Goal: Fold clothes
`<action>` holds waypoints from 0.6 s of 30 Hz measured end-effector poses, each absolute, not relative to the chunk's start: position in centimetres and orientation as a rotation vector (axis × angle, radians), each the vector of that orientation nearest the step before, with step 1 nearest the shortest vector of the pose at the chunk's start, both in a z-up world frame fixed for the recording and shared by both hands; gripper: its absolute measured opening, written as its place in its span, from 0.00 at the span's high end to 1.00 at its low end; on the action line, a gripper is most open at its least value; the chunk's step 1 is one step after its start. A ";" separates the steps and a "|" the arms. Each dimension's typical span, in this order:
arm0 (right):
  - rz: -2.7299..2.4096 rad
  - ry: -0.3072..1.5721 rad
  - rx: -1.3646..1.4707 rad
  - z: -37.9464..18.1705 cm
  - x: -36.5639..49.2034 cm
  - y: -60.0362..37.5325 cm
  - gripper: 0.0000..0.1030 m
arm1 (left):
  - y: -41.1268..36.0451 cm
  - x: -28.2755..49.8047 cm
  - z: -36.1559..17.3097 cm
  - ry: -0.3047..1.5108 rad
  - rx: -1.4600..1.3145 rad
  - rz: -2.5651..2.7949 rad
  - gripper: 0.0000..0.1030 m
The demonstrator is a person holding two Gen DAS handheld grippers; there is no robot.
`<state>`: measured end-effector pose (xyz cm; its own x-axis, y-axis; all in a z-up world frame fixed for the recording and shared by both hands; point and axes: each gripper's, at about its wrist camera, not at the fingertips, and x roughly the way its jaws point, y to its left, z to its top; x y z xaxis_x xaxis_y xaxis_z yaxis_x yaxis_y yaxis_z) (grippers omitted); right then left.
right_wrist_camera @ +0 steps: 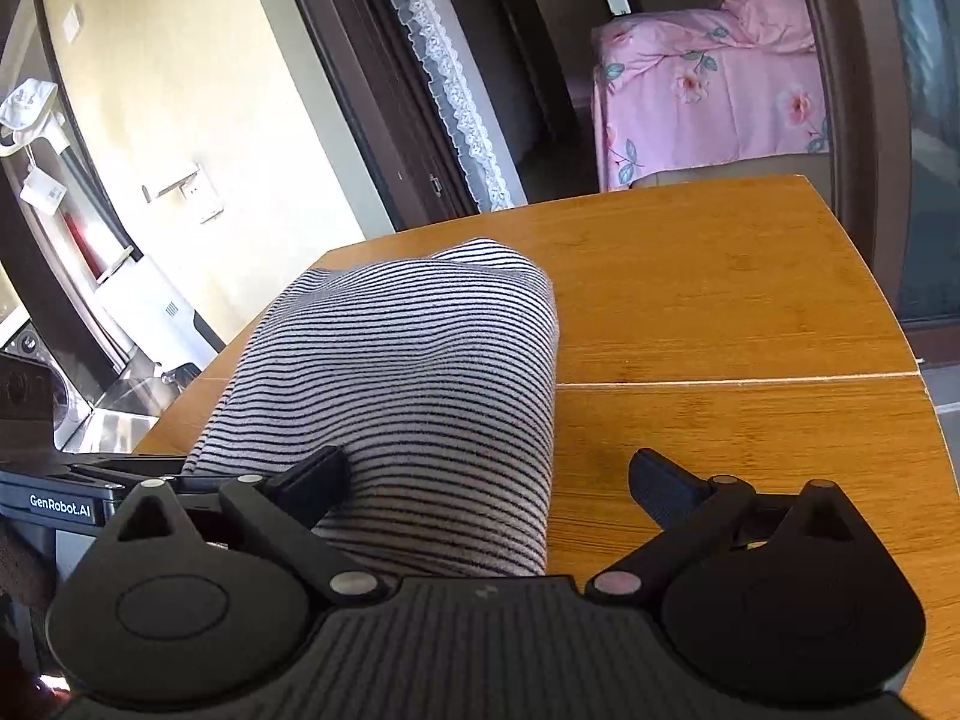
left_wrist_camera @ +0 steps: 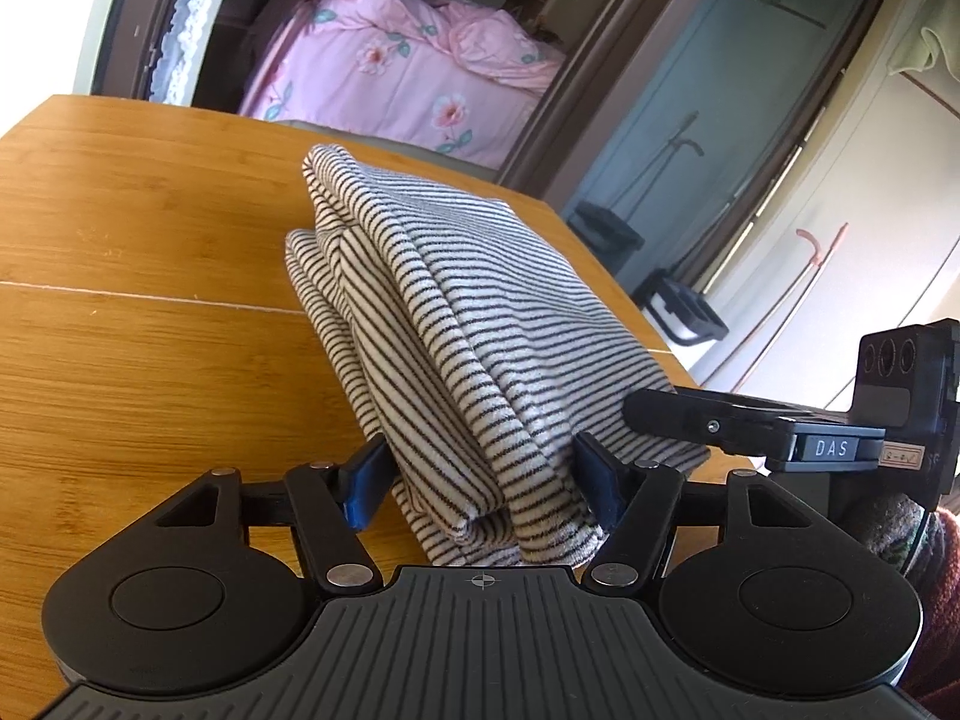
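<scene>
Nearest the left wrist camera, the left gripper (left_wrist_camera: 486, 480) stood with its jaws partly spread around the near end of the folded striped garment (left_wrist_camera: 456, 324); its blue pads (left_wrist_camera: 366, 489) lay against or just beside the cloth, and whether they pressed on it could not be told. In the right wrist view the right gripper (right_wrist_camera: 489, 489) had its jaws released and wide apart, the left finger resting against the garment's (right_wrist_camera: 414, 396) near edge, the right finger over bare table (right_wrist_camera: 750, 312). The garment's nearest edge was hidden under each gripper body. It lay folded in a thick bundle on the wooden table (left_wrist_camera: 132, 300), across a pale seam line in the tabletop. At the left view's right edge the other gripper (left_wrist_camera: 780, 420) was partly cut off, bearing a plate reading "DAS"; a small label beside it was too small to read. At the right view's left edge a dark housing (right_wrist_camera: 54, 507) read "GenRobot.AI". Beyond the table, a pink floral quilt (left_wrist_camera: 396, 78) showed through a doorway, partly hidden by the frame.
</scene>
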<state>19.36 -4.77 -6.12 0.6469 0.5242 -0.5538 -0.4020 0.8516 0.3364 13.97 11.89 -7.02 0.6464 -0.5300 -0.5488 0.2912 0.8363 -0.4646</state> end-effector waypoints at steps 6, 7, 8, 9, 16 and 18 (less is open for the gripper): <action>0.572 0.694 0.149 -6.0 21.7 -1.3 0.20 | 12.5 14.2 -7.1 0.724 -0.353 -0.467 0.35; 0.582 0.694 0.148 -6.0 22.3 -0.8 0.20 | 12.8 14.3 -7.1 0.720 -0.353 -0.453 0.36; 0.591 0.692 0.144 -6.0 22.8 -0.2 0.20 | 13.3 14.6 -7.1 0.717 -0.356 -0.438 0.35; 0.603 0.689 0.138 -6.1 23.6 0.6 0.20 | 13.9 14.9 -7.1 0.715 -0.359 -0.425 0.35; 0.680 0.670 0.126 -6.6 29.6 7.1 0.14 | 19.3 17.8 -7.4 0.677 -0.362 -0.293 0.29; 0.695 0.668 0.129 -6.7 31.6 9.2 0.14 | 21.2 18.9 -7.8 0.658 -0.379 -0.254 0.27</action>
